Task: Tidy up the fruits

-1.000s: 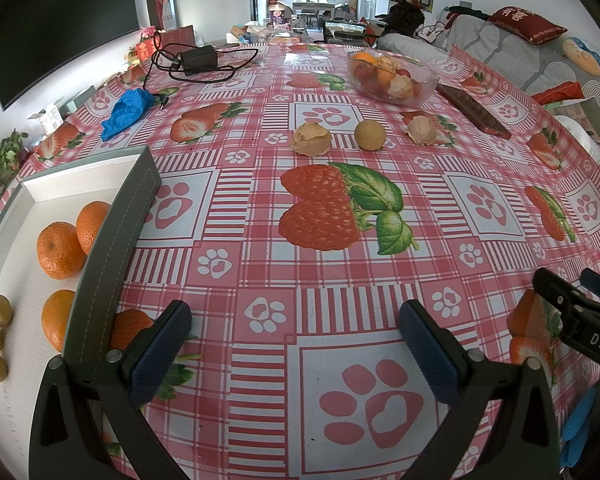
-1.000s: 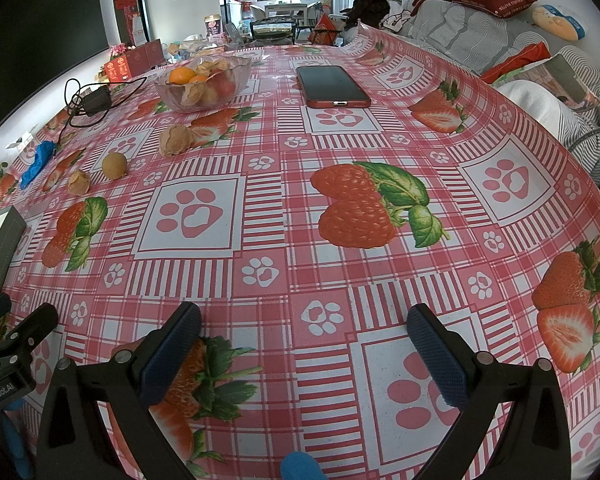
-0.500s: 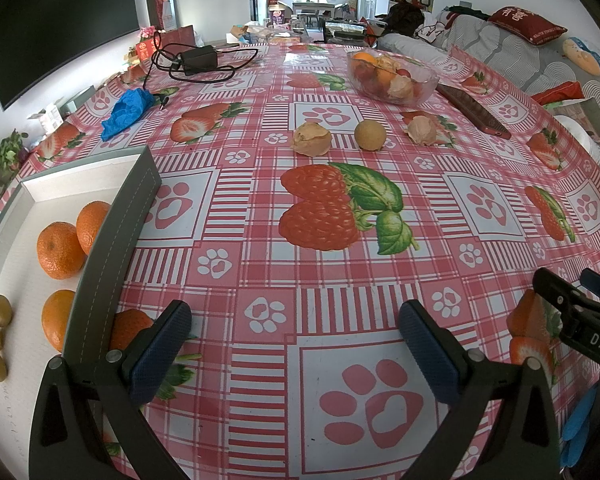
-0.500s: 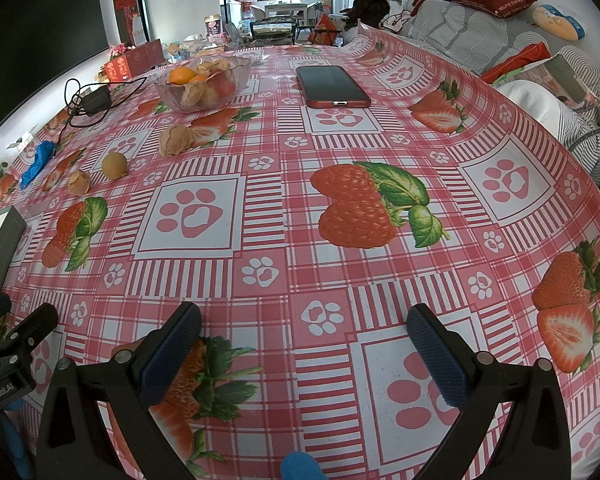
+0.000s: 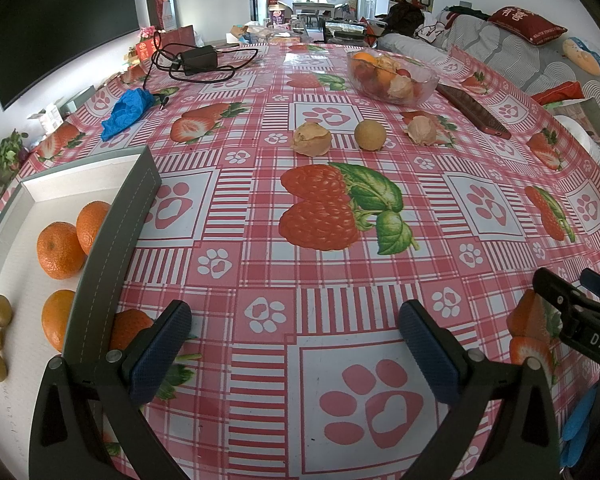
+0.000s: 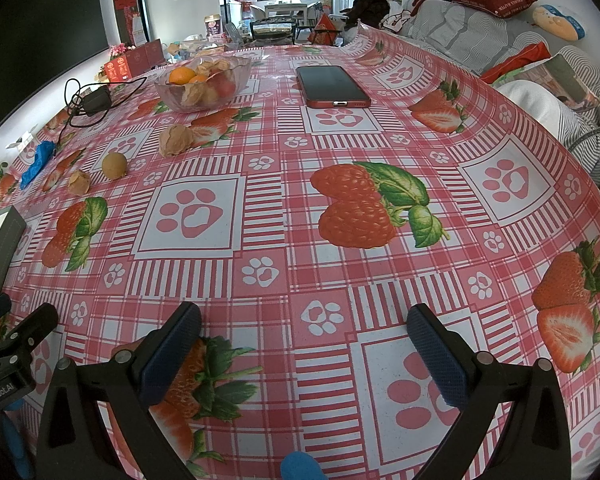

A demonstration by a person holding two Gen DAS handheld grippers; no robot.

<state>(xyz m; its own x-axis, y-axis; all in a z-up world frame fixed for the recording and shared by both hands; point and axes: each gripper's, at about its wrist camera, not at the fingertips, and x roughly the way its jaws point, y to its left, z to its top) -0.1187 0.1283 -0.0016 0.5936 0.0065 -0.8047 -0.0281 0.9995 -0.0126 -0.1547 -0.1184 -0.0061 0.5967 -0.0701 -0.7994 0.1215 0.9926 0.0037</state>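
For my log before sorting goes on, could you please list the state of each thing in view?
left hand-held gripper: open, empty
right hand-held gripper: open, empty
glass bowl: holds fruit
tray: holds three oranges, small brown fruits
phone: screen dark, lying flat
round brown fruit: loose on the tablecloth

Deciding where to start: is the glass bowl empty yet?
Not empty. The glass bowl holds an orange, husked fruits and something red.
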